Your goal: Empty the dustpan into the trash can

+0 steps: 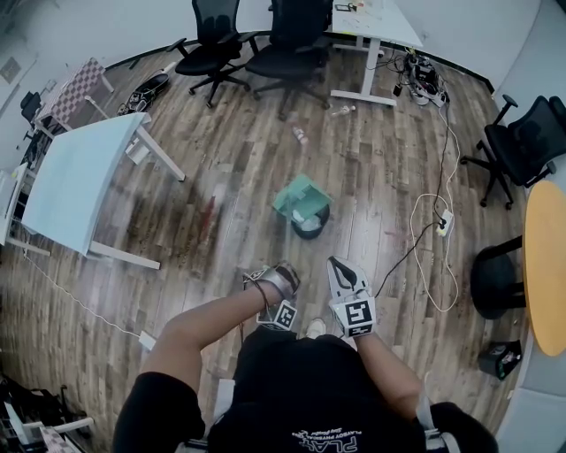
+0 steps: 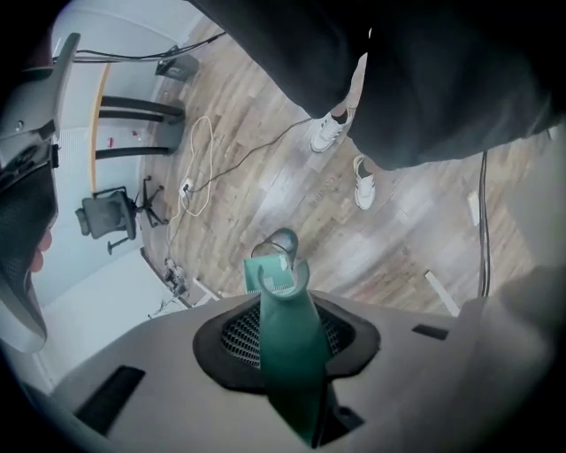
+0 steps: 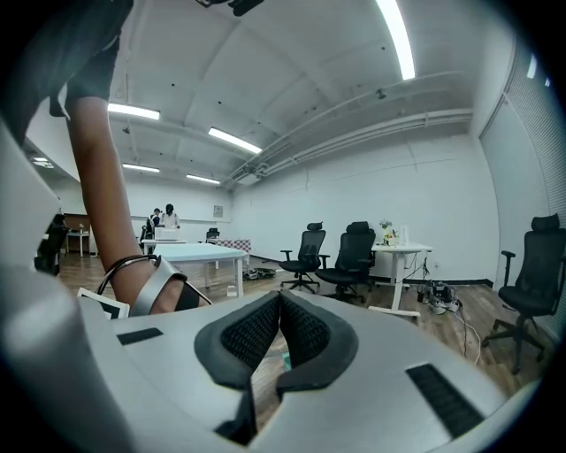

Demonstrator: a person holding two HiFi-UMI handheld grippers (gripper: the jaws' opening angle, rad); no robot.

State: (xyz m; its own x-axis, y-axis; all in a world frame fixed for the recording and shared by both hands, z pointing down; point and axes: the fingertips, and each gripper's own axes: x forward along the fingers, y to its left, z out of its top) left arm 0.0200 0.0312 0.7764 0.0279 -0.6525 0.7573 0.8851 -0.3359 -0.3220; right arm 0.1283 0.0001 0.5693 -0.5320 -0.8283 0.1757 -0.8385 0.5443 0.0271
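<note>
A green dustpan (image 1: 299, 196) hangs tipped over a small dark trash can (image 1: 311, 226) on the wood floor in front of the person. Its long green handle (image 2: 287, 341) runs between the jaws of my left gripper (image 2: 287, 327), which is shut on it and points steeply down. Beyond the handle, the left gripper view shows the pan (image 2: 268, 272) against the can's rim (image 2: 283, 240). In the head view the left gripper (image 1: 281, 285) is just left of my right gripper (image 1: 340, 270). The right gripper (image 3: 279, 305) points about level, its pads together and holding nothing.
A red-handled tool (image 1: 210, 212) lies on the floor left of the can. A light blue table (image 1: 80, 177) stands at the left, with office chairs (image 1: 212, 44) and a white desk (image 1: 371, 26) behind. Cables and a power strip (image 1: 442, 221) trail at the right, near a yellow round table (image 1: 546, 257).
</note>
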